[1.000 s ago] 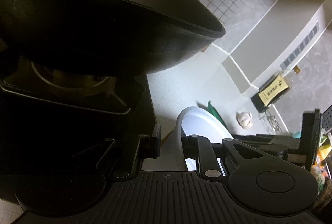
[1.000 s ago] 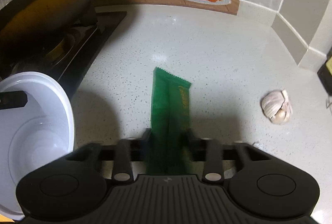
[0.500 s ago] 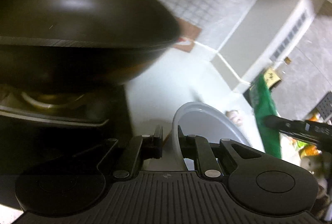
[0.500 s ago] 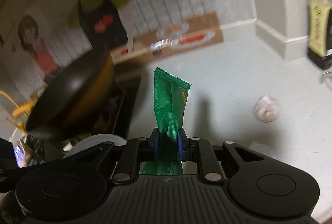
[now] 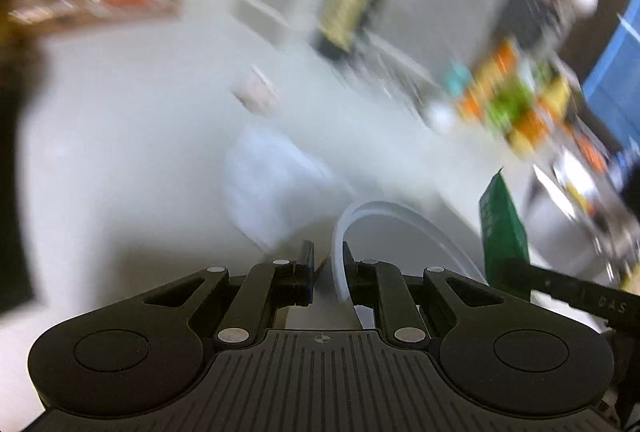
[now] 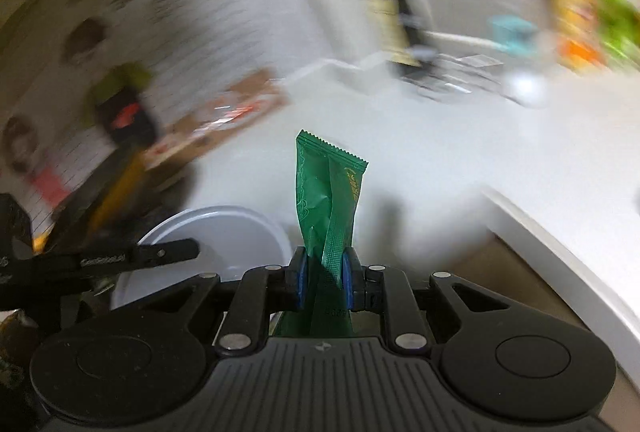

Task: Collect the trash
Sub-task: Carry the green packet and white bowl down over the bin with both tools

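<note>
Both grippers have swung away from the black wok. Left gripper (image 5: 329,274) pinches the white plastic bowl's (image 5: 400,228) rim; right gripper (image 6: 324,278) clamps the crinkled green foil wrapper (image 6: 328,200), lifted above the white countertop (image 6: 440,160).

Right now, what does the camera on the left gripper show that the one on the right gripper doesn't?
Only the left wrist view shows the left gripper from behind, clamped on the rim of the white bowl, and a blurred pale lump on the counter, too smeared to name.

Only the right wrist view shows the right gripper pinching the green wrapper between blue pads, plus the blurred picture wall.

Both show the bowl, the wrapper, the counter and the colourful clutter behind.
</note>
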`<state>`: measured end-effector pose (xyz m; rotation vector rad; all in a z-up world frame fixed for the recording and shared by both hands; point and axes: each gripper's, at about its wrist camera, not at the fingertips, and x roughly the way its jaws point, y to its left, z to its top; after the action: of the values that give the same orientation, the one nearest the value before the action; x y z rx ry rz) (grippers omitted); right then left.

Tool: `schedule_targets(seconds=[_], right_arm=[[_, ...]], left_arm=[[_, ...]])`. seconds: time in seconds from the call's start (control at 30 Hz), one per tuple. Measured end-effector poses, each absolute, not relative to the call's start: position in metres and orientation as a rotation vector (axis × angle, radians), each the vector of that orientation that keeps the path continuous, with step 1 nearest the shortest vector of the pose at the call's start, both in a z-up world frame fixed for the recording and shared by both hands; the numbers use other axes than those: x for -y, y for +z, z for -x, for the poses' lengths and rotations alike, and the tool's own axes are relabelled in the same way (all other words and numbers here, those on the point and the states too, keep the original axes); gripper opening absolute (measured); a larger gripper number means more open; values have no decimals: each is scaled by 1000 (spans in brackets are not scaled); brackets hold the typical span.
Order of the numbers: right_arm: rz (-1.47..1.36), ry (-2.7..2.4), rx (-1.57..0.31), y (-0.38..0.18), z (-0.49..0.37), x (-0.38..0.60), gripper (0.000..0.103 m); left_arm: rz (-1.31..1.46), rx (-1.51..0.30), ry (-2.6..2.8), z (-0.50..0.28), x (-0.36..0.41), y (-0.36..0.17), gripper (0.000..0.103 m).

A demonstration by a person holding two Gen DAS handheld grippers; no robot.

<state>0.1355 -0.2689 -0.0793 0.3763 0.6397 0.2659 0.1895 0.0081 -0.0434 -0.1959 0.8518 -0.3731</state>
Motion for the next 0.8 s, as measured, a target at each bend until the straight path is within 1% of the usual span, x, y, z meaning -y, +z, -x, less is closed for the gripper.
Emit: schedule_targets(seconds=[0.2, 0.33, 0.47, 0.5, 0.57, 0.63, 0.67, 0.8], right_arm=[[-477, 21, -720, -143, -65, 348, 17], [-424, -115, -827, -187, -44, 354, 17], [-448, -113, -920, -223, -36, 351, 17], [-439, -111, -937, -229, -37, 349, 17], [-422, -95, -964, -240, -44, 345, 17], [-410, -69, -979, -247, -54, 342, 17], [-403, -56, -984, -250, -62, 340, 17], [-382, -33, -980, -252, -97, 330, 18]], left_arm=[[132, -1096, -476, -193, 75, -146, 15], [83, -1189, -446, -194, 111, -226, 15], [134, -1290, -377, -203, 117, -325, 16], [143, -1323, -365, -206, 115, -346, 18], [174, -1375, -331, -209, 108, -380, 28], [235, -1402, -300, -210, 94, -396, 28], [260, -1401, -294, -210, 90, -394, 28], [314, -1345, -347, -203, 65, -368, 28]])
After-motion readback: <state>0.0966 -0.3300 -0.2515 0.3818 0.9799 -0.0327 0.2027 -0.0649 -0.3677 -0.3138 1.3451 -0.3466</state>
